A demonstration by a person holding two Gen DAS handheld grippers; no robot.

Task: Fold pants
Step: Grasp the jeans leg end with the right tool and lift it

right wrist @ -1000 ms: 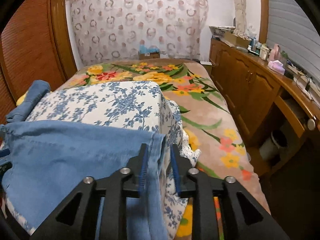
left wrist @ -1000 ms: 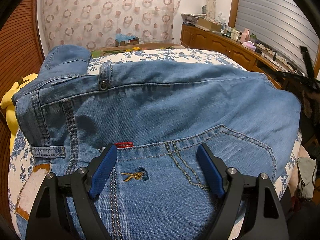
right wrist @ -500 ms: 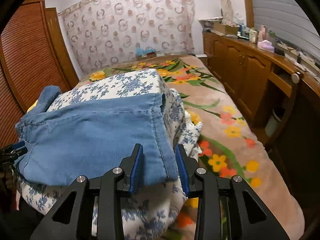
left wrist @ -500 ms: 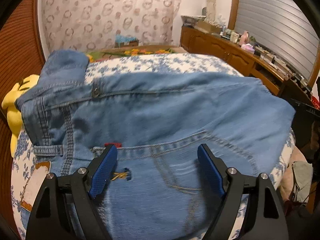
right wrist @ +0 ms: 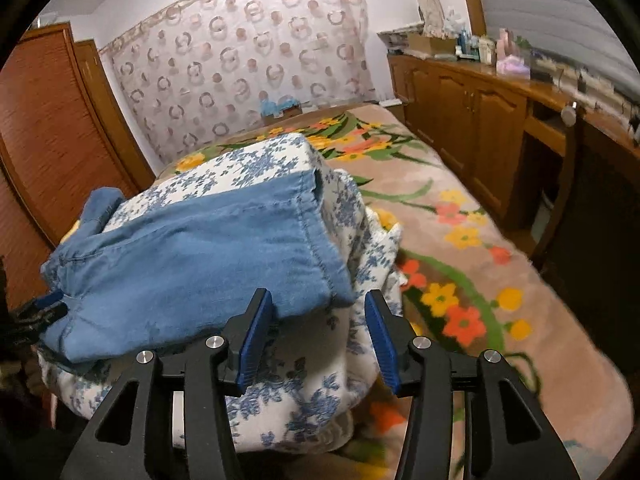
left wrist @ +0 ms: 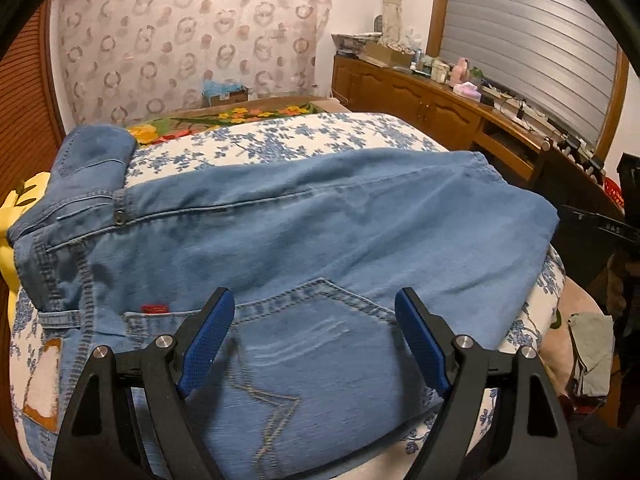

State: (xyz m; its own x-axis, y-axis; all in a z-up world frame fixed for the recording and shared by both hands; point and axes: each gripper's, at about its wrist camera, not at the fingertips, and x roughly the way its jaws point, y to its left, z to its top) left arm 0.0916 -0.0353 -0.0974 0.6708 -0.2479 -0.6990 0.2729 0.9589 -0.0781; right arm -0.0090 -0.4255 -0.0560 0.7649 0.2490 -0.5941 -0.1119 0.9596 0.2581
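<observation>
Change: right gripper [right wrist: 320, 330] jaws opening, hem released since earlier frame.
Pants: folded blue denim pants [right wrist: 192, 256] hem corner between jaws, untouched.
Left gripper [left wrist: 314, 338]: wide, above back pocket.

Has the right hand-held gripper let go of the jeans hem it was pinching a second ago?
Yes. The right hand-held gripper is opening, its pads clear of the jeans, whose hem now lies flat on the blue-flowered quilt.
</observation>
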